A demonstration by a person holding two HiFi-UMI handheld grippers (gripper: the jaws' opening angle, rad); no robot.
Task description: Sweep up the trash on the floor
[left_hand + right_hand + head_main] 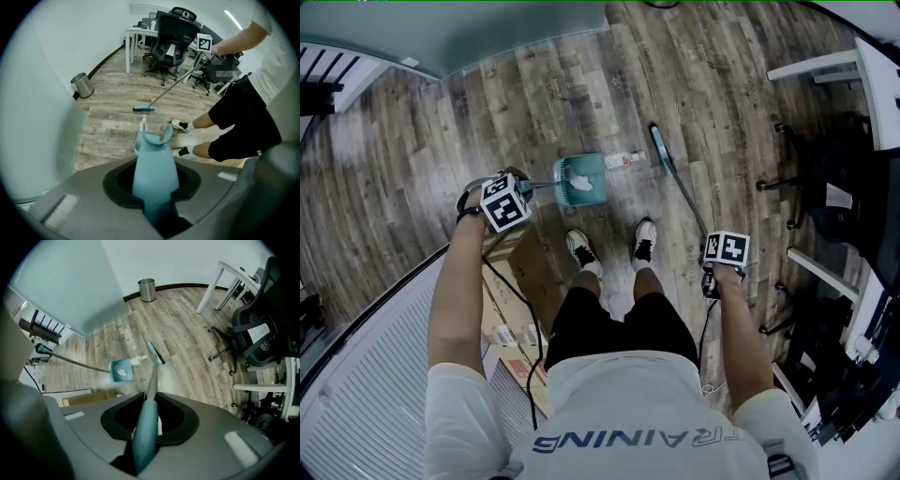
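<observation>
I stand on a wood floor with a tool in each hand. My left gripper (504, 202) is shut on the teal dustpan handle (154, 173). The teal dustpan (581, 180) rests on the floor ahead of my shoes, and a crumpled white paper (121, 372) lies inside it. A clear plastic bottle (623, 160) lies at the pan's right side, between it and the teal broom head (661, 150). My right gripper (724, 255) is shut on the broom handle (145, 437), whose stick slants down to the broom head (155, 352) beside the bottle (139, 360).
Cardboard boxes (525, 277) lie by my left leg. Black office chairs (834, 197) and a white desk (229, 275) stand to the right. A steel bin (146, 289) sits against the far wall. A pale wall (487, 33) runs along the left and far side.
</observation>
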